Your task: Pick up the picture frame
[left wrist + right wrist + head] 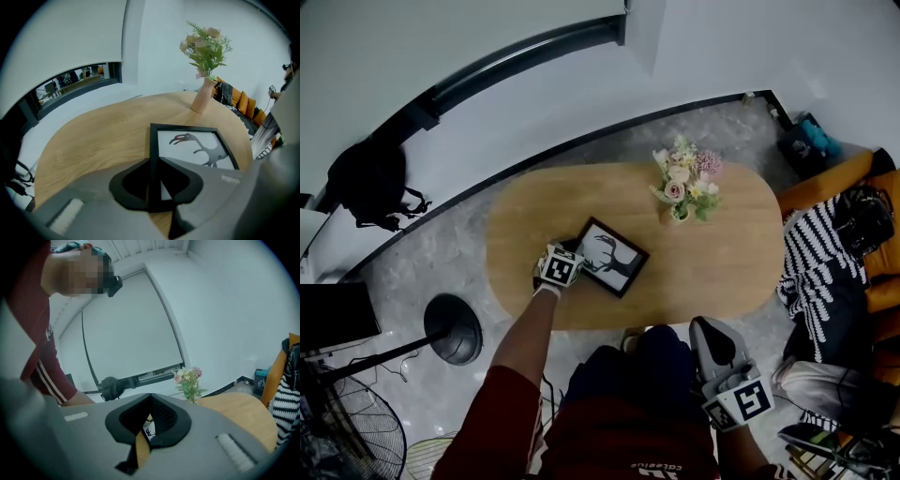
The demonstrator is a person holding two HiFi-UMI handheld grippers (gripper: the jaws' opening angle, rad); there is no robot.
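Observation:
A black picture frame (611, 257) with a bird print lies flat near the front edge of the oval wooden table (727, 272). My left gripper (574, 255) reaches down over the frame's left side. In the left gripper view the frame (199, 143) runs away from me, and the left gripper (153, 163) is shut on its left border, one jaw on each side of the black strip. My right gripper (705, 328) hangs off the table's front edge by the person's body. In its own view the right gripper (150, 397) has its tips together and nothing between them.
A pink vase of flowers (682, 184) stands on the table behind and right of the frame. An orange sofa with a striped cloth (817, 255) is at the right. A black backpack (370, 183) and a round black stand base (453, 328) are on the floor at the left.

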